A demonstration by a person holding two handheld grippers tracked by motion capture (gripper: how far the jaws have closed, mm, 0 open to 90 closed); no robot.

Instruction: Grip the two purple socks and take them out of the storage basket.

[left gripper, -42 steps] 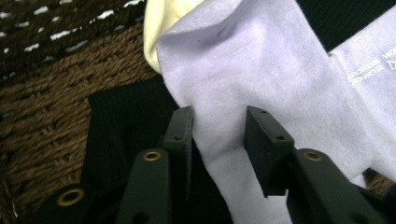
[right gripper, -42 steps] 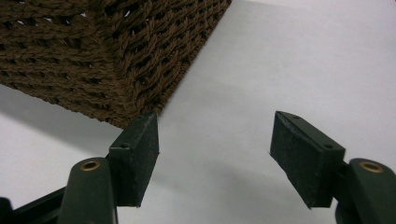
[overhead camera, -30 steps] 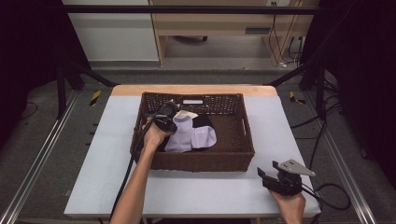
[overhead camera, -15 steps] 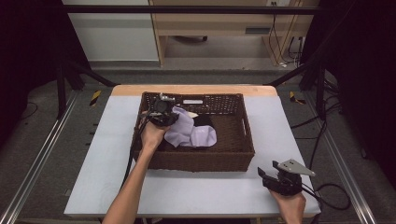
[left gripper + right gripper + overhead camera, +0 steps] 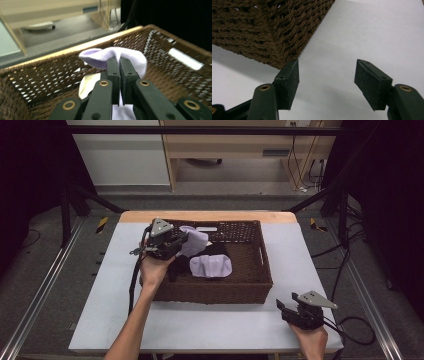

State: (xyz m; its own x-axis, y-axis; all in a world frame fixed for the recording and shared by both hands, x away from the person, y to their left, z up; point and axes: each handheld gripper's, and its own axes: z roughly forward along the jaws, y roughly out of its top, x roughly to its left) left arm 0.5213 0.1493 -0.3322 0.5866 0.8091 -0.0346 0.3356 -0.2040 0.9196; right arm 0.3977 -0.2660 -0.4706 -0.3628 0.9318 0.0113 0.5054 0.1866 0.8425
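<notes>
On my left, the left gripper (image 5: 176, 241) hangs above the back left part of the brown wicker basket (image 5: 260, 270), its jaws clamped together on a fold of a pale lilac sock (image 5: 117, 53), which drapes from the pads over the basket's inside. Beneath it in the basket I see a second lilac sock (image 5: 211, 266) lying on something dark, and in the left gripper view a cream piece of cloth (image 5: 87, 86) sits below the held sock. Well apart, near the front right corner of the white table (image 5: 100, 320), my right gripper (image 5: 287, 307) rests low just beside the basket's corner; its jaws have just been closing yet stand apart, with nothing between them.
</notes>
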